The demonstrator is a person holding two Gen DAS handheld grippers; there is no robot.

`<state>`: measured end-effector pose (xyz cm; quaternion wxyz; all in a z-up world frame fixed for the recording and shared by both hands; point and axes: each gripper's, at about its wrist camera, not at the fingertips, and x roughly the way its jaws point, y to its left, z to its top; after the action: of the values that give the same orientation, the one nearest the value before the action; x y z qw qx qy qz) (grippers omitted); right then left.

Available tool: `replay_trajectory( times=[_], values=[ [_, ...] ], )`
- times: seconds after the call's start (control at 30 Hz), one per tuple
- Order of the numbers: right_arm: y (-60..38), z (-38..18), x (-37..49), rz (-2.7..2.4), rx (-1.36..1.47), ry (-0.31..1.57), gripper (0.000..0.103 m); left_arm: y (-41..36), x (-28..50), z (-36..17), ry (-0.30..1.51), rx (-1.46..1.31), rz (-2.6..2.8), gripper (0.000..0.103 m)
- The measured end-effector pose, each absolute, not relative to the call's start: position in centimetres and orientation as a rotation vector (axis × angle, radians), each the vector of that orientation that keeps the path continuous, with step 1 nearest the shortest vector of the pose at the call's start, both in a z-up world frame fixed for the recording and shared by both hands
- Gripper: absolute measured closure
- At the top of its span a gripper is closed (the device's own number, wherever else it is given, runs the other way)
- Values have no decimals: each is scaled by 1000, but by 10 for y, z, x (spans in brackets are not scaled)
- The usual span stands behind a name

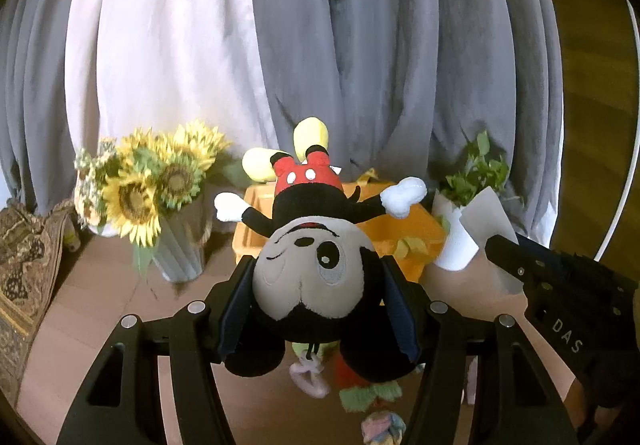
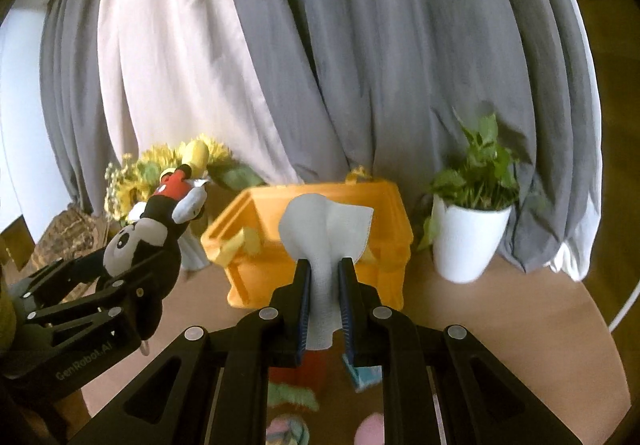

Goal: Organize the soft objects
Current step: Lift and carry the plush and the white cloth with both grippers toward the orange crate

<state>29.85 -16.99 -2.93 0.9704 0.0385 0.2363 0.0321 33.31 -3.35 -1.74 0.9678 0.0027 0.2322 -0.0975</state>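
- Orange plastic bin (image 2: pixel 320 245) sits toward the far edge of the counter (image 2: pixel 500 325), ahead of both tools, with the grey curtain (image 2: pixel 400 65) behind it. Its opening faces up and its long side runs left to right.
- Left tool (image 1: pixel 320 285): pinching a Mickey Mouse plush (image 1: pixel 316 245) by the head, pads pressed on either side. The plush is held clear of the counter, its long axis pointing away from the tool, yellow feet toward the bin.
- Right tool (image 2: pixel 324 285): pressed together on a white cloth (image 2: pixel 326 229). The cloth stands up out of the jaws and fans open above them, its free end toward the bin.
- Key relation: the bin lies straight ahead of and below both loads. The right tool's cloth lines up with the middle of the bin; the plush is off toward its left end. The right looks the nearer, though only slightly.
- Bin contents: something yellow and soft (image 2: pixel 244 243) rests against the left inner wall. The rest of the inside is hidden by the cloth.
- Left to sort, judging by what lies below the tools: several soft items on the near counter, including a pastel ball (image 2: pixel 286 431), blurred.
- Flanking the bin: sunflowers in a ribbed vase (image 1: pixel 160 181) at left, white potted plant (image 2: pixel 468 233) at right, both close enough to brush.
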Motion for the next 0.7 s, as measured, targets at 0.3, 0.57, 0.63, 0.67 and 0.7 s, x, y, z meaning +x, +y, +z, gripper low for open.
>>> replay_trajectory(
  times=[0.3,0.57,0.63,0.67,0.7],
  values=[
    [-173,-13,330,79,76,417,88,-35,363,-5,416,28,-187,42],
    [-179,-10,367,85,79,403,88,-38,401,-3,411,41,-188,42],
    [-179,-10,377,87,79,404,88,-38,411,-4,412,43,-186,42],
    [-179,-11,382,89,80,406,88,-38,418,-4,414,46,-185,42],
    [-179,-11,387,91,80,407,88,-38,421,-5,415,48,-185,42]
  ],
)
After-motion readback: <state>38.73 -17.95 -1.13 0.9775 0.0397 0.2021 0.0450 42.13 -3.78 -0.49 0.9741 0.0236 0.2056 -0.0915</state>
